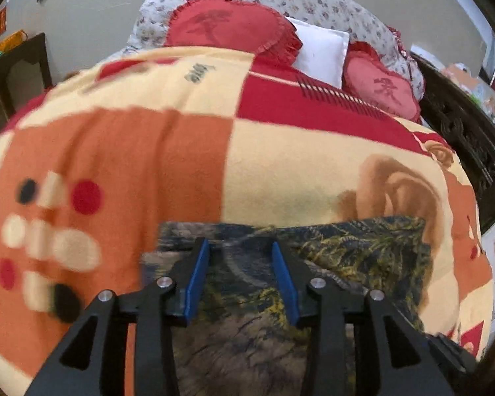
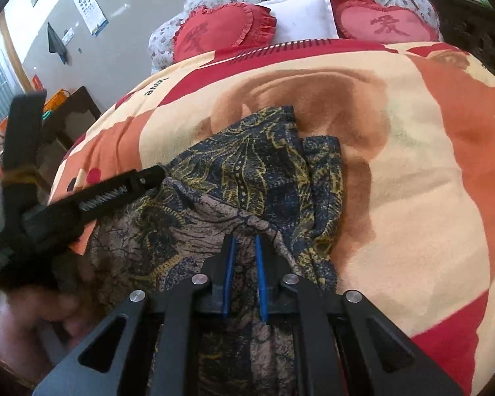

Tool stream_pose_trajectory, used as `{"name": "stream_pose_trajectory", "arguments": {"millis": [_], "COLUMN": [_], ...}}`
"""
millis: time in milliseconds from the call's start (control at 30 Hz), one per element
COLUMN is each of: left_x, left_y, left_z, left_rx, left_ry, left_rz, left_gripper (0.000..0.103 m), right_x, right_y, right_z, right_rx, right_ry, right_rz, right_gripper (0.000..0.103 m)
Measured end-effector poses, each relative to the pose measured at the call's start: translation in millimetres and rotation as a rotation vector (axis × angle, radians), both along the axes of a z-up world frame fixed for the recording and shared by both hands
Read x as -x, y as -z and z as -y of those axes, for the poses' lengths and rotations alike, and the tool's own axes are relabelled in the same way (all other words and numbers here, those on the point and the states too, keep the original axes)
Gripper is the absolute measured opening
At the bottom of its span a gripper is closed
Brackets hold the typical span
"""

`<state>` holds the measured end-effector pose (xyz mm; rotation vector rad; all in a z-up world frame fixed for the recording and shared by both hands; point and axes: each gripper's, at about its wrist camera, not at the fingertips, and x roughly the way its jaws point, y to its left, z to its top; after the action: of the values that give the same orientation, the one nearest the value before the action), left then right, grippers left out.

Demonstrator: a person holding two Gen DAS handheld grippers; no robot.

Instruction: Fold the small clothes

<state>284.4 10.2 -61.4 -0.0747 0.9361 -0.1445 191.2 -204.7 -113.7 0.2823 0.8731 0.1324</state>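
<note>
A small patterned garment point(image 1: 346, 250), navy, yellow and grey-brown, lies on a bed blanket point(image 1: 280, 165). My left gripper point(image 1: 241, 247) is open, its blue pads spread over the garment's near left part. In the right wrist view the garment point(image 2: 264, 171) lies bunched and partly folded. My right gripper point(image 2: 244, 241) has its jaws narrowed on a gathered ridge of the cloth. The left gripper point(image 2: 155, 173) shows at the garment's left edge, held by a hand.
The blanket point(image 2: 412, 181) is orange, cream and red and covers the bed. Two red heart cushions point(image 1: 227, 23) point(image 2: 382, 19) and a white pillow point(image 1: 320, 49) lie at the head. A dark carved bed frame point(image 1: 462, 138) runs on the right, a dark cabinet point(image 2: 72, 112) on the left.
</note>
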Motion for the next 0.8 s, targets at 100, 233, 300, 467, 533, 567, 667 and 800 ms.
{"name": "stream_pose_trajectory", "arguments": {"millis": [100, 233, 300, 467, 533, 567, 667, 800], "left_x": [29.2, 92.8, 131.2, 211.8, 225.9, 229.4, 245.4, 240.5], "left_y": [-32.6, -43.1, -40.5, -27.2, -6.3, 3.5, 13.6, 11.5], "left_z": [-21.1, -33.2, -31.7, -21.5, -14.1, -12.3, -0.9, 1.9], "left_rx": [0.064, 0.101, 0.101, 0.06, 0.024, 0.02, -0.058, -0.03], "left_ry": [-0.019, 0.025, 0.066, 0.13, 0.146, 0.14, 0.16, 0.147], "left_rz": [0.064, 0.051, 0.052, 0.044, 0.0, -0.015, 0.094, 0.084], "left_gripper": [0.062, 0.062, 0.062, 0.062, 0.062, 0.062, 0.063, 0.074], "right_x": [-5.1, 19.1, 48.3, 126.1, 148.3, 151.9, 161.3, 156.9], "right_y": [-1.1, -37.5, -56.0, -61.1, -44.4, -33.3, -6.0, -3.3], "right_z": [6.2, 12.8, 9.1, -11.9, -11.9, -10.5, -2.2, 3.9], "right_rx": [-0.05, -0.084, -0.046, 0.085, 0.092, 0.095, 0.067, 0.034], "right_ry": [-0.003, -0.003, -0.042, -0.182, -0.205, -0.205, -0.206, -0.198], "right_rz": [-0.018, 0.024, 0.071, 0.053, 0.023, -0.008, 0.011, 0.01], "right_gripper": [0.015, 0.018, 0.022, 0.022, 0.022, 0.022, 0.022, 0.021]}}
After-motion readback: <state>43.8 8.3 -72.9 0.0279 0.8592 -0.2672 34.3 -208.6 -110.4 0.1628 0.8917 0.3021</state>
